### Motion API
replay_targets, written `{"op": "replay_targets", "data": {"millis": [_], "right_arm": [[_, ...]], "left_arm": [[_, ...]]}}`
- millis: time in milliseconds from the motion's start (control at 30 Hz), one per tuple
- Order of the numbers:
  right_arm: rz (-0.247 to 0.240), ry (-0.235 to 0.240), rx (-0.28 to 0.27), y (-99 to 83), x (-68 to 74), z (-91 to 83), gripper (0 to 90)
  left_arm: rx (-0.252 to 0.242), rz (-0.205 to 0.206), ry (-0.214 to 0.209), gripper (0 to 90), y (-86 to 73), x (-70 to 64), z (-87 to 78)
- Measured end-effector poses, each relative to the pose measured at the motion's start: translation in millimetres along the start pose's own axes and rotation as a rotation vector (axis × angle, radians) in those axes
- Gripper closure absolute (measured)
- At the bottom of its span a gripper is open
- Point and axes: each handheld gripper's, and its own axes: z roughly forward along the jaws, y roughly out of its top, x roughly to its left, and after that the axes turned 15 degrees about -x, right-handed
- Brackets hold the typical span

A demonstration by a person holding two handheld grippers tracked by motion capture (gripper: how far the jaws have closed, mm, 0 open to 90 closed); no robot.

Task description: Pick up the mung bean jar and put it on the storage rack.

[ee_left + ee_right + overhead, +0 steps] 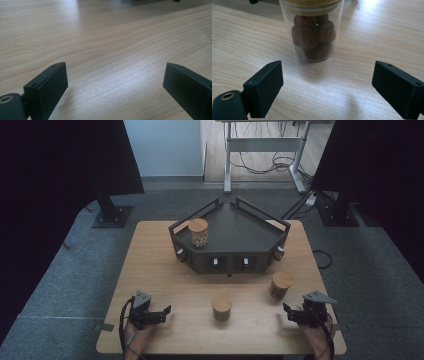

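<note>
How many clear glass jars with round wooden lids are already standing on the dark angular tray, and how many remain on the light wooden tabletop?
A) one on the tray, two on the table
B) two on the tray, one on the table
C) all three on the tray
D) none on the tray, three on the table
A: one wooden-lidded clear glass jar stands on the dark angular tray, while the middle jar and the right jar stand on the light wooden table.

The right gripper (327,87) has its black jaws wide apart, near a clear glass jar (312,32) of dark brown fruits on the pale wooden surface (244,42).
</note>
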Motion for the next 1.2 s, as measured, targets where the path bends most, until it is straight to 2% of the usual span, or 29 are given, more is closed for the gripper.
{"op": "replay_targets", "data": {"millis": [467,833,967,1200], "right_arm": [[-0.005,0.002,-0.025,7.8,4.4,-4.9,9.7],[0.002,0.011,-0.039,14.0,6.7,-9.3,9.4],[0.0,0.015,-0.051,16.5,7.9,-11.5,9.1],[-0.014,0.026,-0.073,23.2,12.6,-14.6,8.5]], "left_arm": [[0.058,0.024,0.012,5.6,-0.8,-1.4,5.0],[0.11,0.028,0.022,5.5,-1.0,-2.3,9.3],[0.114,0.036,0.027,5.6,-1.0,-3.2,9.7],[0.134,0.078,0.045,4.8,-1.1,-7.8,12.3]]}}
